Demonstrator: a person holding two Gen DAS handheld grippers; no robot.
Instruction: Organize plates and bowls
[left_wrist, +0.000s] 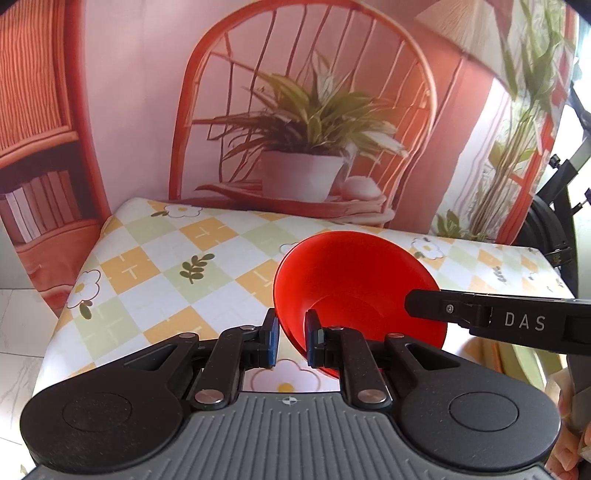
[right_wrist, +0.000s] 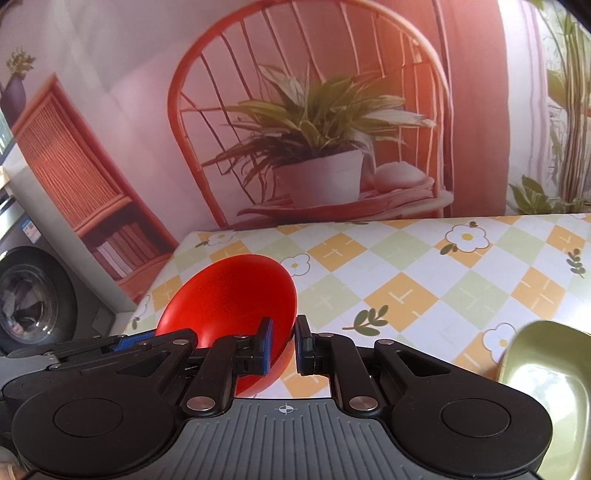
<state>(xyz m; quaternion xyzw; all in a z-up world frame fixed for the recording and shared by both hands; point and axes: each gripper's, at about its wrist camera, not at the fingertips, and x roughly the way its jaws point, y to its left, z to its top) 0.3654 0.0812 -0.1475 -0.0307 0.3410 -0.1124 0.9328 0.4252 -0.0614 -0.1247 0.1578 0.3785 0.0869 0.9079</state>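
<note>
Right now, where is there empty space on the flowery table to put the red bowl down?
The checked tablecloth is bare from the red bowl back to the wall picture and out to the table's left edge. In the right wrist view, the middle and far right are bare too. It is crowded at the near edge: both tools grip the bowl, and a green dish sits at the near right.

Low in the frame, the left gripper (left_wrist: 291, 338) pinches a rim between nearly closed fingers, as does the right gripper (right_wrist: 282, 343), reaching in from the right.
</note>
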